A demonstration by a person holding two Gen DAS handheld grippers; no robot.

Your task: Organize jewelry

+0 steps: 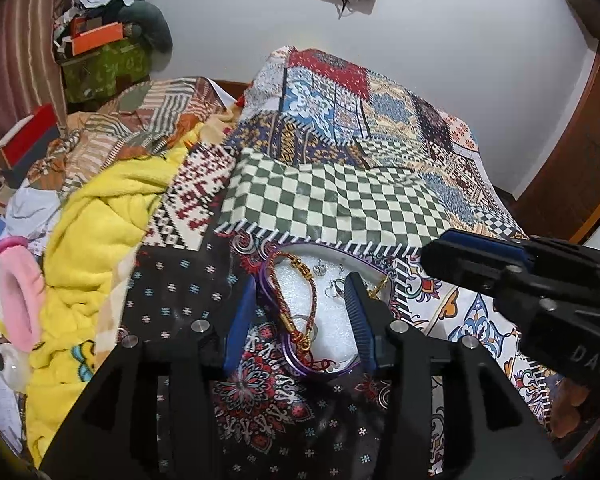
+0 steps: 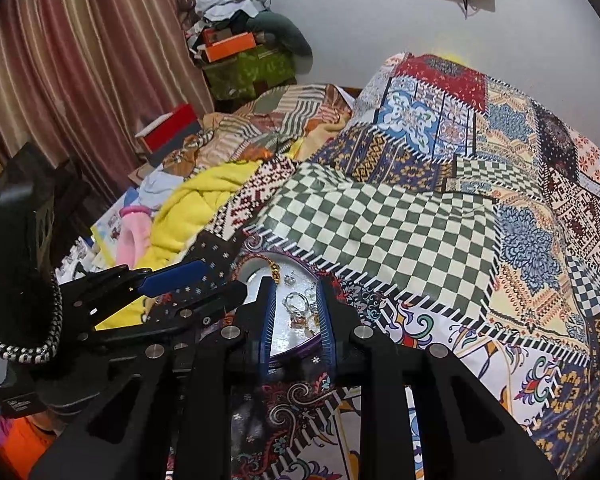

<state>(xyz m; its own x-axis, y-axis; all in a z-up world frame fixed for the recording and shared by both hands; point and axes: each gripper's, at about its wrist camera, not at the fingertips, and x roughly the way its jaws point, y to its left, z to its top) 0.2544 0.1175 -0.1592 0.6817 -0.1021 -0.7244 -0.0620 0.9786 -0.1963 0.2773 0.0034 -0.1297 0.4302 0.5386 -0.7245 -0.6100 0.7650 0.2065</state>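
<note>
A round purple-rimmed tray (image 1: 332, 374) lined with white foam lies on the patchwork bedspread. In it lie a red-and-gold cord bracelet (image 1: 296, 304), small silver earrings (image 1: 332, 282) and a gold piece (image 1: 380, 286). My left gripper (image 1: 300, 282) is open, its blue pads straddling the bracelet just above the tray, holding nothing. In the right wrist view the same tray (image 2: 296, 350) shows silver rings (image 2: 296, 303) and a gold bead (image 2: 275, 270). My right gripper (image 2: 295, 283) hovers open over the rings, empty. Each gripper appears in the other's view: right gripper (image 1: 444, 256), left gripper (image 2: 220, 278).
The bedspread (image 1: 340, 200) has a green-checked patch behind the tray. A yellow blanket (image 1: 100, 240) and a pink slipper (image 1: 18, 308) lie to the left. A red box (image 1: 28, 136) and stacked boxes (image 1: 100, 64) sit by the curtain (image 2: 80, 60). A white wall is behind.
</note>
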